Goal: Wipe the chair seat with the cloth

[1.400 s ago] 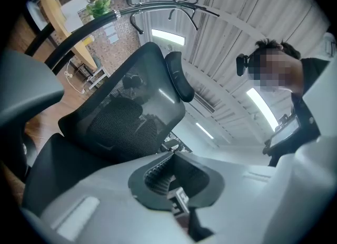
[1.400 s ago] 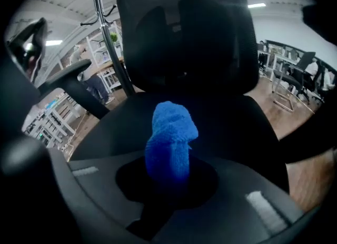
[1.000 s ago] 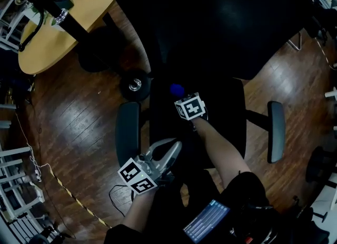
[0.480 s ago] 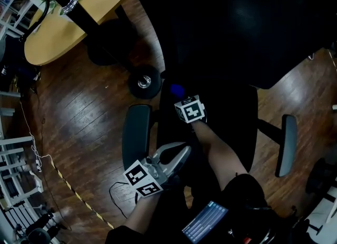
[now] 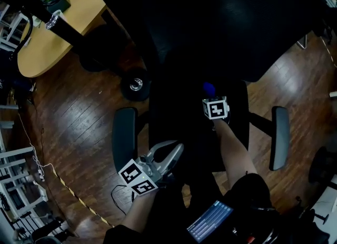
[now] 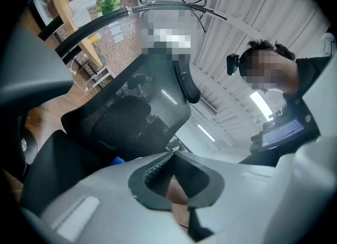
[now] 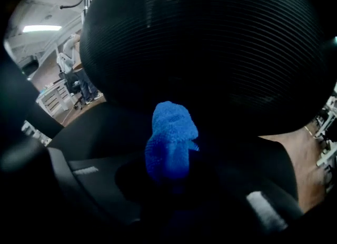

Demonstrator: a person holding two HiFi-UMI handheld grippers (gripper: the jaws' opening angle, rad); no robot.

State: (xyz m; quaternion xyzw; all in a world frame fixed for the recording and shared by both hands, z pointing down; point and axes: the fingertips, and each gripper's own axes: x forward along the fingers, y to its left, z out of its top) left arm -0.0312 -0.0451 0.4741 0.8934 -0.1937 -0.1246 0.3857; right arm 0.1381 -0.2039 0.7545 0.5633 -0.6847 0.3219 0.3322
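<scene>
We see cloth [image 7: 171,140] clamped between right gripper [image 5: 210,97] jaws, long axis along them, free end poking past tips toward backrest [image 7: 210,43]. Left gripper [image 5: 178,148] jaws closed, empty.

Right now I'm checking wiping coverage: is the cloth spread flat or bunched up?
Bunched. The blue cloth sticks out as a narrow wad from the right gripper, jaws shut on it.

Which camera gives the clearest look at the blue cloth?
The right gripper view: the blue cloth sits large and centred, pinched between the jaws. The head view shows only a small blue spot; the left gripper view, a sliver.
</scene>
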